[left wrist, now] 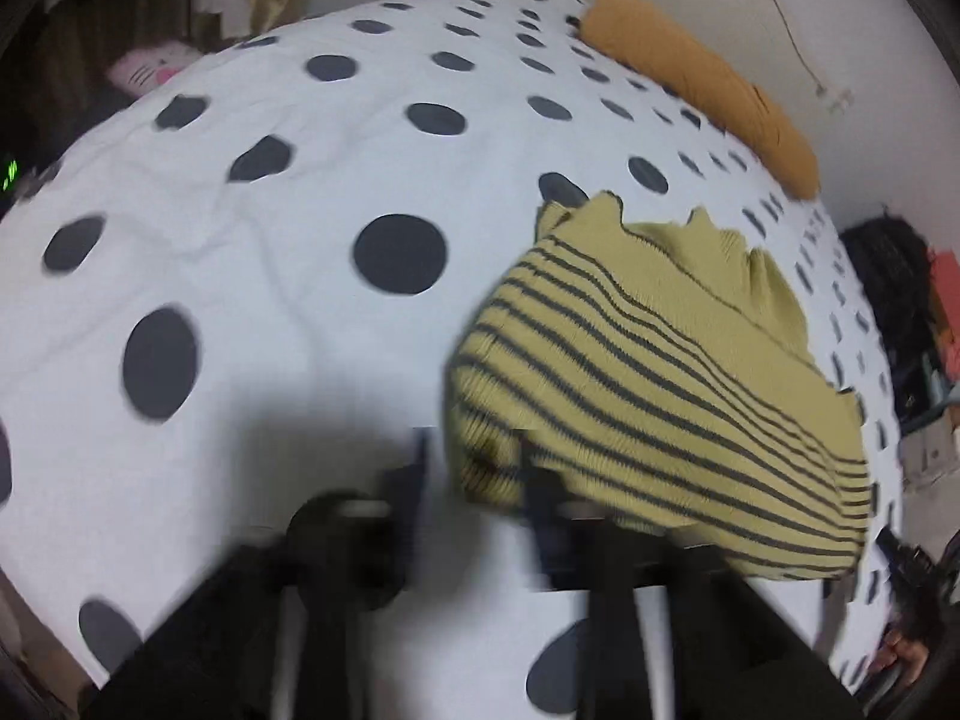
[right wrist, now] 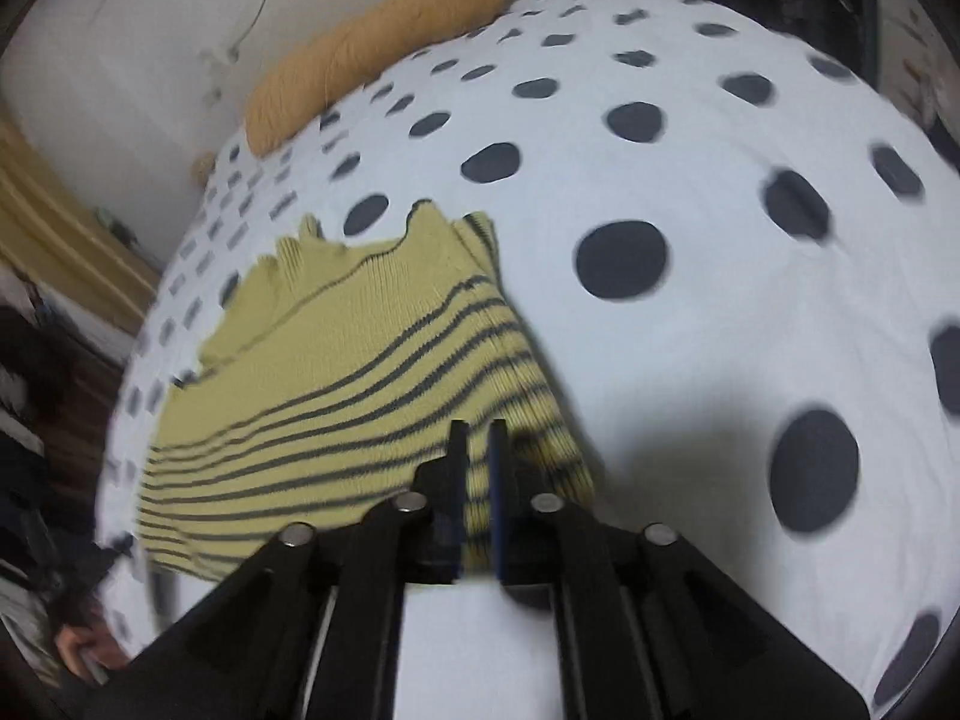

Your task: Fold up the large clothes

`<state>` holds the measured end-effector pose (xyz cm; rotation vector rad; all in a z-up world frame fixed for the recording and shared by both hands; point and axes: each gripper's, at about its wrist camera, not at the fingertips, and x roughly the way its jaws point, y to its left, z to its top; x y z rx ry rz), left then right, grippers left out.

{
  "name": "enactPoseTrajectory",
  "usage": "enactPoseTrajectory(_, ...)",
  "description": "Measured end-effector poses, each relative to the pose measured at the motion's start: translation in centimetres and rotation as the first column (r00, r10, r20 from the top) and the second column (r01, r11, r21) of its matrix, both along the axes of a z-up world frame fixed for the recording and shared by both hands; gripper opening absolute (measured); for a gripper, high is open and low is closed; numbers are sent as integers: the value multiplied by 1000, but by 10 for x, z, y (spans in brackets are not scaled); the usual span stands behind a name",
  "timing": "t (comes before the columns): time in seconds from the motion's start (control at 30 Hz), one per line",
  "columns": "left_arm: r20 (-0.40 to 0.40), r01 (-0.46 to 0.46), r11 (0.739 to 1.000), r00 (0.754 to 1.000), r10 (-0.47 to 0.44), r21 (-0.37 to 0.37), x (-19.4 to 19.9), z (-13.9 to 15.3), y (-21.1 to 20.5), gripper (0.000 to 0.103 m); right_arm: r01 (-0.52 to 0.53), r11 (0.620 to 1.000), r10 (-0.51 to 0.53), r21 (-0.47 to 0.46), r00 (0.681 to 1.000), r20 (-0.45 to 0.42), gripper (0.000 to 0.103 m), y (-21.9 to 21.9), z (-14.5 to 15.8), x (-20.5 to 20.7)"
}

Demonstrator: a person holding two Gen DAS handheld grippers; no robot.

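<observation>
Right wrist, polka-dot bedspread (right wrist: 720, 192), white wall (right wrist: 120, 48)

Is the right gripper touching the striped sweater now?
Touching. In the right wrist view the right gripper is nearly closed, with a fold of the striped sweater pinched between its fingers.

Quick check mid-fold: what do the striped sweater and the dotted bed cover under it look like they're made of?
Striped sweater: looks like a knit, probably wool or acrylic; fine ribbing shows along its wavy hem, matte yellow-green with dark stripes. Dotted bed cover: seems a thin woven fabric, likely cotton; smooth, matte white with printed dark dots and soft creases. Motion blur leaves the exact fibre open.
</observation>
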<state>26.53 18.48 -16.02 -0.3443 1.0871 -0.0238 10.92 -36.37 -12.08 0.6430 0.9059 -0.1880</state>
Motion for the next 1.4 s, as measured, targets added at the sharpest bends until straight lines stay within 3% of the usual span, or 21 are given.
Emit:
enactPoseTrajectory(0.03, 4, -7, 998, 1000, 8, -55, -11, -1, 6, 81, 37, 998, -37, 54, 999, -3, 65, -4, -1, -17)
enactPoseTrajectory(0.07, 3, -11, 995, 1000, 11, -96, -19, -3, 8, 81, 66, 993, -66, 97, 998, -2, 83, -8, -3, -30)
enactPoseTrajectory(0.17, -47, 4, 980, 999, -14, -200, -30, -29, 4, 81, 98, 965, -112, 245, 993, 46, 83, -13, -21, -65)
enactPoseTrajectory(0.27, -115, -25, 956, 993, -10, -291, -21, -66, -12, 81, 113, 919, -134, 378, 991, 28, 83, -7, -53, -58)
enactPoseTrajectory(0.43, -34, -31, 956, 999, 22, -291, 2, -72, -33, 82, 103, 887, -149, 449, 986, 69, 83, 7, -84, -9)
enactPoseTrajectory(0.53, -39, -38, 953, 999, 27, -300, 35, -78, -42, 82, 104, 906, -151, 410, 985, 84, 81, 12, -87, 20)
enactPoseTrajectory(0.57, -38, -42, 957, 999, 32, -288, 43, -79, -44, 79, 101, 916, -147, 389, 985, 92, 68, 13, -84, 27)
enactPoseTrajectory(0.6, -26, -36, 963, 999, 30, -268, 51, -79, -48, 73, 99, 927, -136, 361, 987, 79, 48, 15, -83, 35)
enactPoseTrajectory(0.63, -21, -24, 975, 1000, 20, -221, 58, -77, -53, 48, 90, 936, -117, 339, 991, 58, 45, 16, -82, 43)
enactPoseTrajectory(0.67, -28, -15, 978, 1000, 9, -207, 62, -76, -55, 33, 91, 948, -111, 305, 992, 51, 40, 16, -76, 46)
enactPoseTrajectory(0.83, -9, 25, 989, 1000, -27, -147, 56, -43, -57, 23, 53, 999, -53, 2, 997, 53, 29, 41, -21, 42)
enactPoseTrajectory(1.0, 17, 87, 988, 996, -86, -126, 23, -1, -55, 14, 70, 998, -69, -3, 992, 106, 23, 51, 23, -2)
enactPoseTrajectory(1.1, 12, 57, 982, 998, -56, -178, -18, 11, -31, 11, 104, 995, -102, -7, 988, 111, 20, 47, 35, -47)
enactPoseTrajectory(1.13, 18, 41, 986, 999, -39, -163, -35, 13, -22, 10, 128, 992, -126, -14, 987, 105, 20, 42, 37, -67)
enactPoseTrajectory(1.17, 20, 41, 993, 999, -40, -106, -47, 11, -16, 1, 152, 988, -149, -21, 983, 104, 20, 37, 38, -87)
enactPoseTrajectory(1.2, 13, 48, 997, 999, -47, -54, -50, 7, -15, 0, 156, 987, -153, -32, 984, 97, 20, 32, 35, -102)
enactPoseTrajectory(1.23, -25, 48, 998, 998, -49, -46, -52, -8, -8, 0, 146, 988, -143, -42, 987, 66, 21, 28, 29, -112)
enactPoseTrajectory(1.27, -62, 40, 994, 997, -47, -97, -54, -17, 1, 0, 125, 992, -124, -16, 992, 36, 21, 22, 18, -118)
enactPoseTrajectory(1.3, -82, 13, 983, 996, -29, -184, -54, -27, 8, 0, 109, 993, -110, 54, 994, 19, 24, 17, 5, -121)
enactPoseTrajectory(1.33, -76, 5, 976, 997, -22, -217, -56, -29, 11, 1, 100, 988, -102, 114, 995, 11, 28, 13, -5, -120)
enactPoseTrajectory(1.4, -51, 43, 974, 997, -56, -222, -57, -27, 1, 11, 112, 977, -119, 180, 992, 30, 51, 11, -20, -113)
